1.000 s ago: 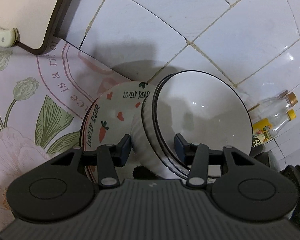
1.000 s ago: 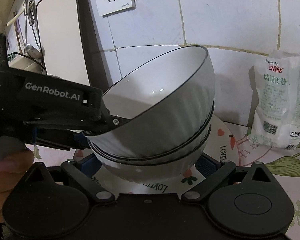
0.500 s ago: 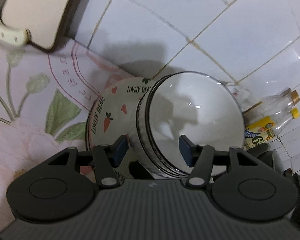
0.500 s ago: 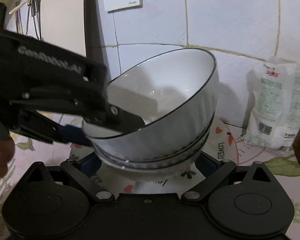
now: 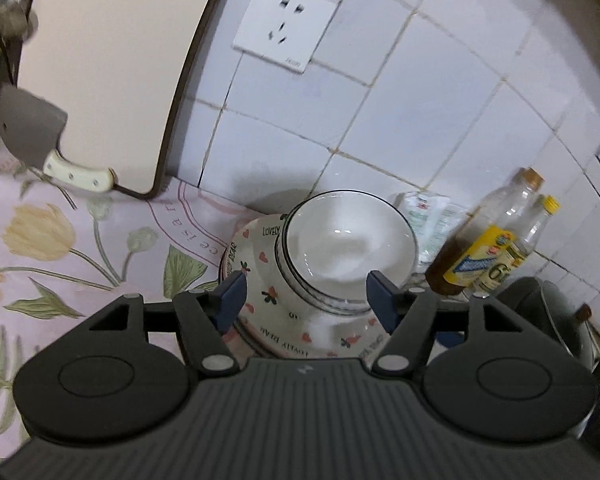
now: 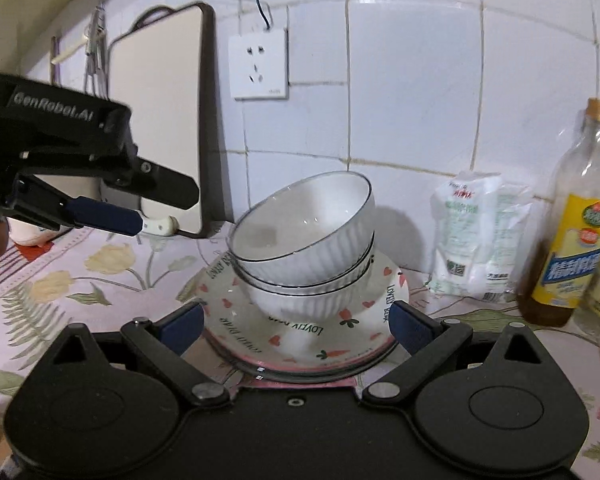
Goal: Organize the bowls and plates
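A stack of white ribbed bowls (image 6: 308,252) with black rims sits tilted on a stack of "Lovely Bear" plates (image 6: 300,340) with hearts and carrots. It also shows in the left wrist view, bowls (image 5: 348,248) on plates (image 5: 268,320). My left gripper (image 5: 306,296) is open and empty, up and back from the bowls; it shows at the left in the right wrist view (image 6: 100,208). My right gripper (image 6: 296,320) is open, its fingers on either side of the plates' front edge.
A cutting board (image 6: 160,120) and a cleaver (image 5: 40,140) lean on the tiled wall at left, below a wall socket (image 6: 260,64). A white bag (image 6: 476,240) and oil bottles (image 6: 572,232) stand at right. A floral cloth (image 5: 60,248) covers the counter.
My left gripper has let go of the top bowl, opened wide and pulled up and back to the left. The top bowl now rests tilted on the stack. The right gripper has backed off.
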A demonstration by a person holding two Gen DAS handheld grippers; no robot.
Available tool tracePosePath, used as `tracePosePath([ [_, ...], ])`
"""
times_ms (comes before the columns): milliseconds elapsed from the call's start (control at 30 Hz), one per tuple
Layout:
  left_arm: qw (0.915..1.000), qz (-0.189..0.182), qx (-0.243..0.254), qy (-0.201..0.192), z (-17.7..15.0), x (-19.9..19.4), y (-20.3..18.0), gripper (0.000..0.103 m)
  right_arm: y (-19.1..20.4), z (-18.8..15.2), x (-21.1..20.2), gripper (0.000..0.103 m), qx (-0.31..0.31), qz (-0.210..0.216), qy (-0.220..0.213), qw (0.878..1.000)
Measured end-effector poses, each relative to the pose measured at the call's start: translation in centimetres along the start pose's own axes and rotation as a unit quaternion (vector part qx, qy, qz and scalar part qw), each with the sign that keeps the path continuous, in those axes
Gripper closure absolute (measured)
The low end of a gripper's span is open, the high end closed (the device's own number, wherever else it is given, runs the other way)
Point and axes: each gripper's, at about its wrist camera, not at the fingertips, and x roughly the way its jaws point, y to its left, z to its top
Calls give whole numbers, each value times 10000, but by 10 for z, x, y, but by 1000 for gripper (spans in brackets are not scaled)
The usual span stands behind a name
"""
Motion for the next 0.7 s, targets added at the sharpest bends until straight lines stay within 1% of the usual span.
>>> tracePosePath([
  [33, 10000, -2, 67, -34, -2, -8, -2, 37, -1, 1, -8, 2, -12, 26, -62, 10000],
  [167, 9985, 125, 483, -210, -14, -40, -11, 36, 4, 4, -42, 2, -149, -148, -274, 9994],
  [233, 9970, 187, 681, -314, -21, -56, -13, 33, 6, 6, -57, 2, -116, -259, -383, 9989],
  [333, 9946, 263, 887, -461, -32, -79, -16, 30, 12, 4, -77, 2, -132, -291, -389, 9987],
  [433, 9935, 297, 979, -501, -40, -96, -13, 29, 20, 0, -93, 2, -88, -421, -319, 9986],
  [467, 9929, 311, 1018, -523, -42, -102, -12, 29, 23, -1, -98, 2, -47, -452, -277, 9986],
  [567, 9914, 363, 1126, -553, -48, -117, -10, 28, 27, -6, -113, 2, 132, -377, -332, 9986],
  [700, 9901, 375, 1225, -581, -55, -135, -8, 26, 30, -8, -130, 2, 318, -493, -328, 9977],
])
